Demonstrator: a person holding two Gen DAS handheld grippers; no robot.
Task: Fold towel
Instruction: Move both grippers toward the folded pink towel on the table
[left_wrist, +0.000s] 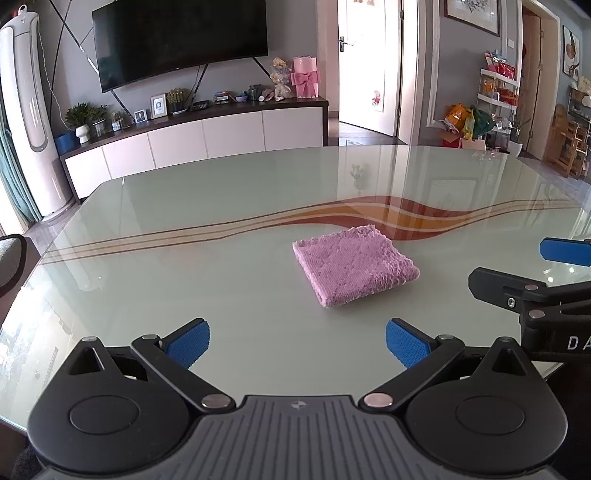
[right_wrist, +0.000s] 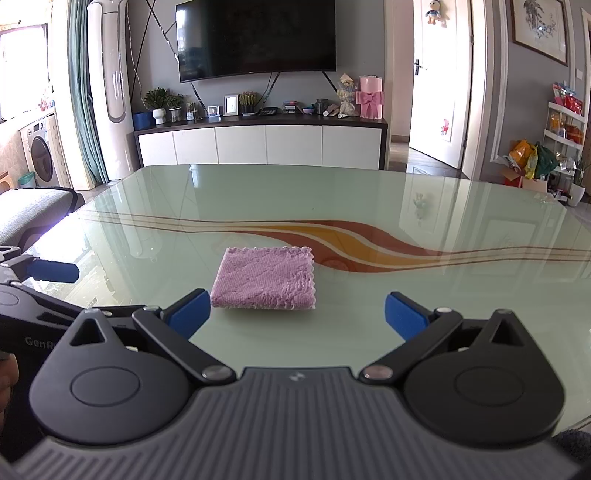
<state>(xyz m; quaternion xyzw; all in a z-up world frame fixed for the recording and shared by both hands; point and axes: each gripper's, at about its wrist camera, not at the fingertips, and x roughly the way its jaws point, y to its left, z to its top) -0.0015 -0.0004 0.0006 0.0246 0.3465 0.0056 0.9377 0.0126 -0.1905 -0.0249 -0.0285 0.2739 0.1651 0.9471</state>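
Glass dining table (left_wrist: 184, 229) carries the soft, light pink towel (left_wrist: 354, 265), folded mid-frame; left gripper (left_wrist: 297, 343) and right gripper (right_wrist: 297, 315) both spread empty, likely pinching a near corner

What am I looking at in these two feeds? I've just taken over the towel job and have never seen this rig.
There is no robot arm here: a person holds a two-finger clamp tool in each hand, and each tool carries a wide-angle camera looking along its fingers.

The left wrist view shows the left gripper with its blue-padded fingers spread apart; the right tool pokes in at that picture's right edge. The right wrist view shows the right gripper, also open.

On the pale green glass table lies one thing: a small pink textured towel, already folded into a thick square. Neither gripper holds or touches it; both sit on the near side of it.
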